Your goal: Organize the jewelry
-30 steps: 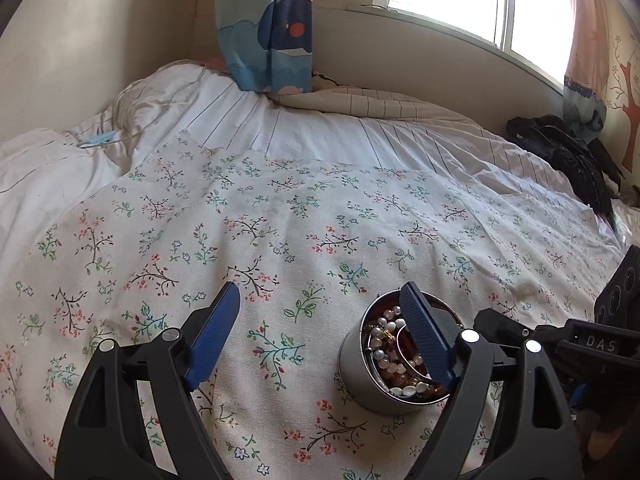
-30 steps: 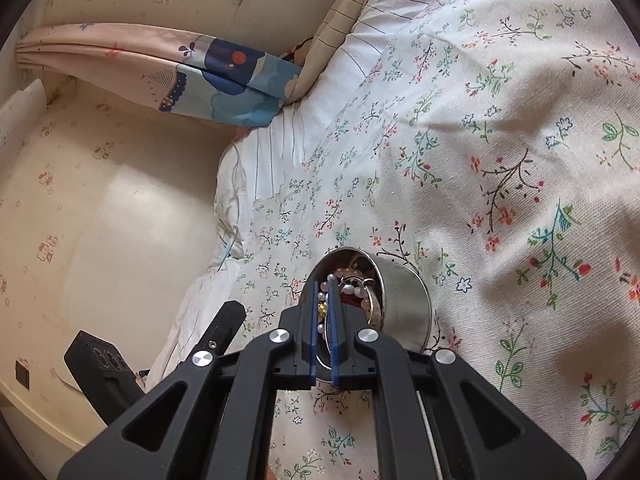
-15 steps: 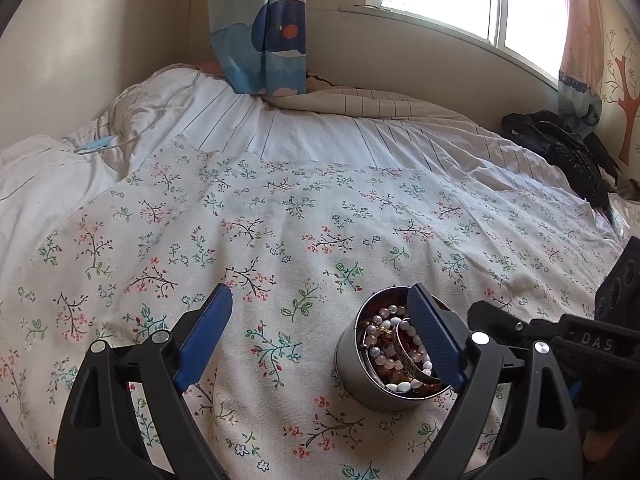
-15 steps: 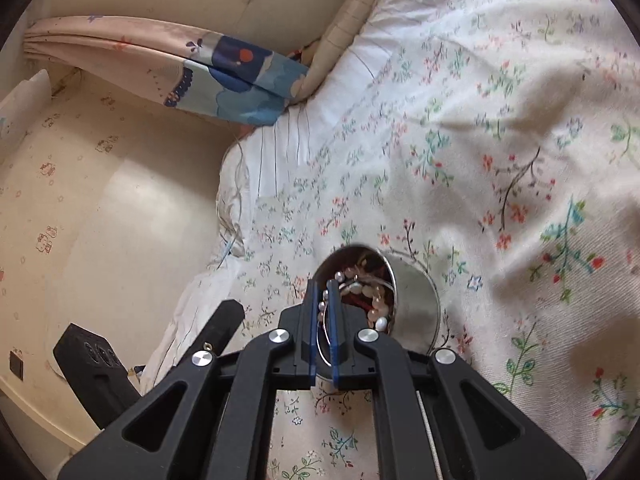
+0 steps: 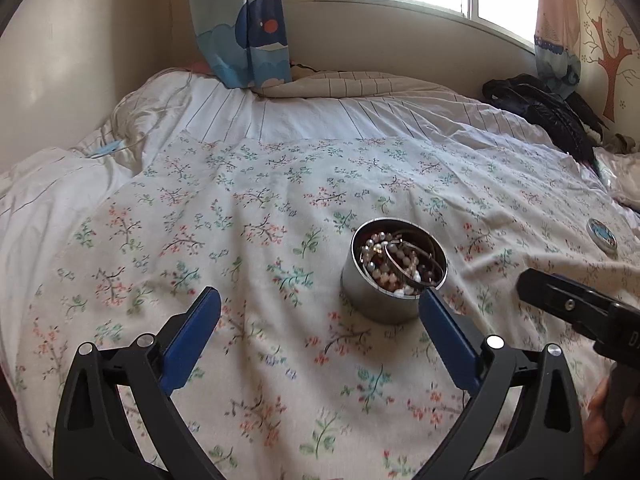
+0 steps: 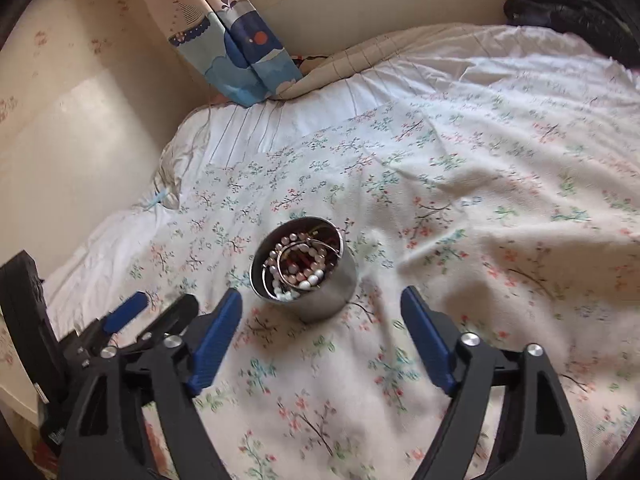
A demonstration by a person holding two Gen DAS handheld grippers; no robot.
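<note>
The left gripper (image 5: 320,312), black tongs with blue pads, has its jaws opening and already very wide; nothing is between them. Its right pad tip stands just beside the near wall of the round silver metal tin (image 5: 394,276), but I cannot tell if it touches. The right gripper (image 6: 322,312), of the same kind, also has its jaws opening wide, and they hold nothing.

The tin stands upright on the flowered white bedspread (image 5: 260,216), just ahead of both tongs. For the right gripper it lies ahead and a little left of the middle line; for the left gripper it lies ahead and to the right. It is full of bead bracelets and thin metal bangles (image 6: 300,260), so its axis goes straight up.

Farther right of the left gripper, well apart from the tin, a small round lid with a blue picture (image 5: 602,237) lies flat. I judge the right gripper is nearer to this lid.
</note>
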